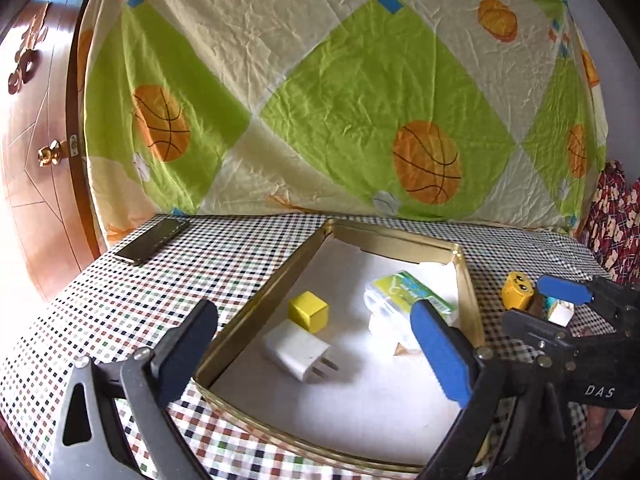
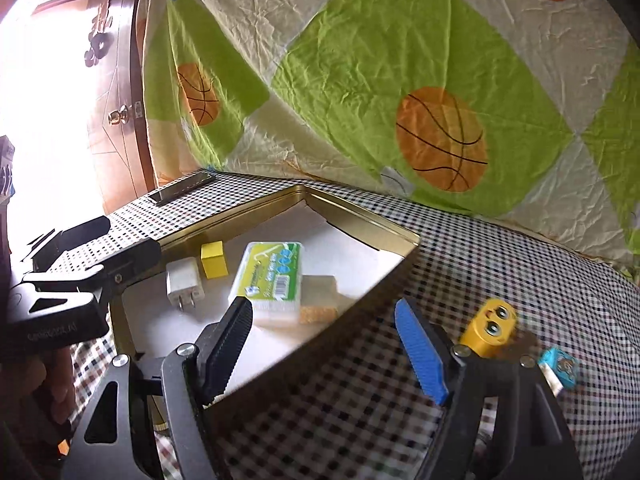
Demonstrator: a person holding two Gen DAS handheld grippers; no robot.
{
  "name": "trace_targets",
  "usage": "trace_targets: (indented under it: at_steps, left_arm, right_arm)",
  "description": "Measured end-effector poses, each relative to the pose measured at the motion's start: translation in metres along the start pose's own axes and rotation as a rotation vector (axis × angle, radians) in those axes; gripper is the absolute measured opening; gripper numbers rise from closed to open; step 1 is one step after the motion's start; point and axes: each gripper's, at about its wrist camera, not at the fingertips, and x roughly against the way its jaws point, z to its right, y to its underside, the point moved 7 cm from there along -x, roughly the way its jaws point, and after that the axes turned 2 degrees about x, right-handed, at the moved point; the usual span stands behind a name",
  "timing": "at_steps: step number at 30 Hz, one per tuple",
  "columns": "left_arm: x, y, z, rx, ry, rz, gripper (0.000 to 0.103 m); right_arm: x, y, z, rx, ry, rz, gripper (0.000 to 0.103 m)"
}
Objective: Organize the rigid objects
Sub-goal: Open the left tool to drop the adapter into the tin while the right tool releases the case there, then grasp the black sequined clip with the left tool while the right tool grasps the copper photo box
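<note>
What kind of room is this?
Probably a home, not a lab: a wooden door with a brass knob, a basketball-print sheet hung as a backdrop, and a checked tablecloth.

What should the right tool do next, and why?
Probably reach right for the yellow connector: it lies outside the gold tin on the checked cloth, and the right tool is open and empty.

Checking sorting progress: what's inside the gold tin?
Inside the gold tin: a yellow cube, a white charger, a floss-pick box resting on a tan block, largely covering it.
</note>
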Motion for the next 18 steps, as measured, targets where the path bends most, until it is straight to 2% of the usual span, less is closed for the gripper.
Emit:
trace_targets:
  at_steps: [4, 7, 11, 14, 18]
  left_arm:
    - [0.021, 0.001, 0.046, -0.024, 0.085, 0.044, 0.102]
    - [0.026, 0.006, 0.089, -0.064, 0.159, 0.031, 0.102]
    - [0.015, 0.027, 0.145, -0.118, 0.239, -0.052, 0.102]
    - [0.005, 0.045, 0.177, -0.144, 0.28, -0.131, 0.102]
    - [-0.002, 0.064, 0.206, -0.178, 0.323, -0.217, 0.101]
  right_arm:
    - [0.043, 0.031, 0.047, -0.043, 0.11, 0.015, 0.079]
    - [0.063, 0.057, 0.087, -0.09, 0.205, -0.007, 0.08]
    - [0.072, 0.088, 0.132, -0.173, 0.281, -0.057, 0.08]
    - [0.072, 0.1, 0.155, -0.231, 0.29, -0.091, 0.08]
    - [0.066, 0.108, 0.164, -0.23, 0.28, -0.144, 0.08]
